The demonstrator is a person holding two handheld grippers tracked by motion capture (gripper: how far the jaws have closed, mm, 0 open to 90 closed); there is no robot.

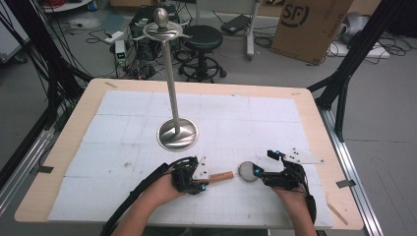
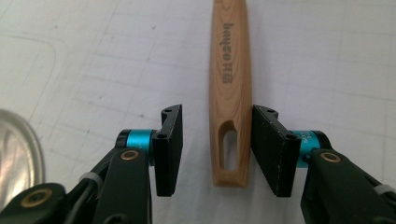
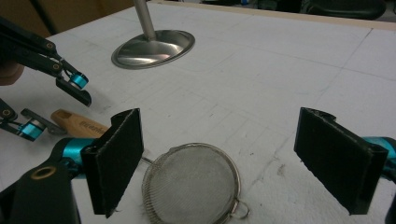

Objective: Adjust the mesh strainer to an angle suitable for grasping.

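- Black-jawed left hand-held gripper (image 1: 202, 183) lies low over the bench (image 1: 64, 142), its jaws parted on either side of the small strainer's pale wooden handle (image 2: 229, 93); one pad is just beside the wood, the other stands apart.
- Right hand-held gripper (image 1: 263, 164) is spread wide, angled down around the round wire-mesh strainer bowl (image 3: 194, 189) without touching it.
- Farther back stands the tall polished steel stand (image 1: 177, 133), with open white mat on both sides.
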